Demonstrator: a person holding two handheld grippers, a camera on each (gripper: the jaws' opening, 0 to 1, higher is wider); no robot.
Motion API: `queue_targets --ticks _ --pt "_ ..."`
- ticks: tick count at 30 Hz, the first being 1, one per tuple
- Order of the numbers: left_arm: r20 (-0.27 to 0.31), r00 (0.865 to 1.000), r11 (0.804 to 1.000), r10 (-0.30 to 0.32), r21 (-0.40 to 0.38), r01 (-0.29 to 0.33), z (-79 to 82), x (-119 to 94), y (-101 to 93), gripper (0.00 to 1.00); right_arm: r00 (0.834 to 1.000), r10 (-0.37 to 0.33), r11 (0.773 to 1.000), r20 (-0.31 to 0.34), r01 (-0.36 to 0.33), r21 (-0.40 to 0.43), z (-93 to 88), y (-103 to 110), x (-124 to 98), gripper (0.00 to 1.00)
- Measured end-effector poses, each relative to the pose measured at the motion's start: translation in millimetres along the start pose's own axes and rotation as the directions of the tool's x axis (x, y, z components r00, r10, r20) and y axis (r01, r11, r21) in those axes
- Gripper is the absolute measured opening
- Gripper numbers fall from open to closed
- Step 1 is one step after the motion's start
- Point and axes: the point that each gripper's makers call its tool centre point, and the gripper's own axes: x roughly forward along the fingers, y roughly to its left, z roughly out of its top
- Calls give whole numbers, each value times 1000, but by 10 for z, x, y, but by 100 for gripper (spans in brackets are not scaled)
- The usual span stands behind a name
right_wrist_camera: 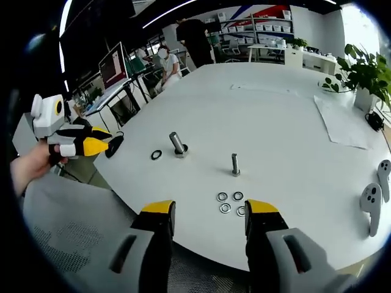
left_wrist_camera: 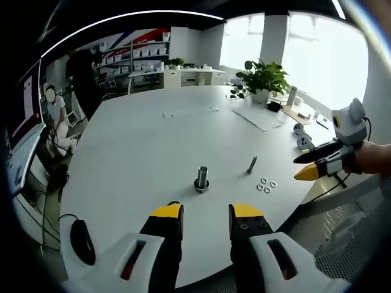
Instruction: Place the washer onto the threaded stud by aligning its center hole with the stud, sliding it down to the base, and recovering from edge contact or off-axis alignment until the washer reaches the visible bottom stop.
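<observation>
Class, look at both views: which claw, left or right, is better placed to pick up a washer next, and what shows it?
Right. The right claw stands open just short of the washers, with the threaded stud straight beyond them. The left claw faces the larger bolt, with the washers off to one side.

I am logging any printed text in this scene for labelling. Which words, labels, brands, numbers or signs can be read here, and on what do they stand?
No text can be read.
Monitor screen: content too blurred to read.
Shelf boxes: any labels too small to tell.
Paper sheets on the white table: no legible print.
Washers, thin stud, thick bolt: no markings visible.
</observation>
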Motion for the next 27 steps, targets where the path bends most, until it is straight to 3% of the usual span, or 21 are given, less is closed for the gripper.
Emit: queue_targets --ticks 21,27 --pt "-42 999 1000 -3 -4 2 -102 25 -17 28 1000 22 1000 -8 -22 -1 -22 46 5 48" --pt "-105 994 1000 -13 19 15 -206 72 -54 28 1000 27 1000 -7 -27 -1 -4 57 10 48"
